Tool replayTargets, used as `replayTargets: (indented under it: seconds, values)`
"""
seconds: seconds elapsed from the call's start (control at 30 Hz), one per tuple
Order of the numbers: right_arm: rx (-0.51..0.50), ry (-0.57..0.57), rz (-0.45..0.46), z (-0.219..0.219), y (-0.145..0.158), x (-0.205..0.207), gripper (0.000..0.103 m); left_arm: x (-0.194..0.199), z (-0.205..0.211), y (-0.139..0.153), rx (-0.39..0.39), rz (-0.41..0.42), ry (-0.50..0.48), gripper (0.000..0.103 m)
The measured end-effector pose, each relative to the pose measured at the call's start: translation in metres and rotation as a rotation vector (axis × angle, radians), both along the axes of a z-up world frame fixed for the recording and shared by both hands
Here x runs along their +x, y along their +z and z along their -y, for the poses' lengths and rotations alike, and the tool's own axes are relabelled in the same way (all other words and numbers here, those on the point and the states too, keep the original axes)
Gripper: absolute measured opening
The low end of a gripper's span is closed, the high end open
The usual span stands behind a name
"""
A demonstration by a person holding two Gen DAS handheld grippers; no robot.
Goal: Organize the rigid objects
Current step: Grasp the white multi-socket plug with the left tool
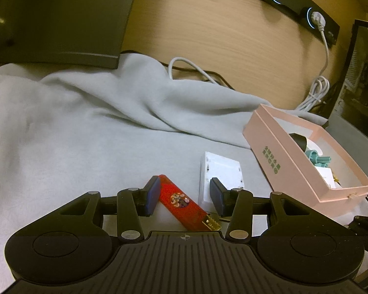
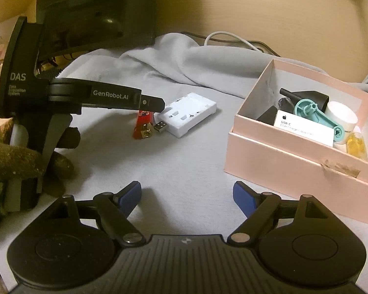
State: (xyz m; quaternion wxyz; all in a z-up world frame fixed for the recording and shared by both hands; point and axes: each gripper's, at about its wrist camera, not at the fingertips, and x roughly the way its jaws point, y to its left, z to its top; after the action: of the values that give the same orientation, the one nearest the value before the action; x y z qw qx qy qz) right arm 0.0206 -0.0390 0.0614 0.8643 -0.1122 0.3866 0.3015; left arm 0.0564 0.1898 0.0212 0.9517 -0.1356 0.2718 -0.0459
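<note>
While the left gripper hangs low over the grey cloth, its body reaches forward and slightly down, as the right wrist view shows from the side, with a gloved hand wrapped around the handle. Its blue-padded fingers stand apart, one on each side of a red USB stick that lies slantwise on the cloth. The left pad sits right against the far end of the stick; whether it presses on it cannot be told. The right pad is clear of the stick and overlaps the near edge of a white plastic tray, which lies flat just beyond. The stick's gold connector points toward the camera, and a small dark USB plug lies between stick and tray in the right wrist view.

Further right, the right gripper hovers level above bare cloth, well short of the stick and tray. Its fingers are spread wide with nothing between them.

At the right stands an open pink box, its near wall torn at one spot. Inside lie a teal plastic part, a white Apple USB-C cable carton, a white roll, black pieces and something yellow in the corner. Behind the box a white cable runs up the wooden wall to a black socket strip.
</note>
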Motion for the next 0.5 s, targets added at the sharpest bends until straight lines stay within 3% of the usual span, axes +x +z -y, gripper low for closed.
replayTargets:
  seconds: [0.3, 0.5]
  values:
    - [-0.018, 0.002, 0.011, -0.0022, -0.0001, -0.0015, 0.083, 0.0006, 0.0023, -0.0007, 0.021, -0.012, 0.010, 0.049]
    - [0.036, 0.022, -0.032, 0.0022, 0.0004, 0.0054, 0.093, 0.0023, -0.0013, -0.0025, -0.009, -0.022, 0.002, 0.049]
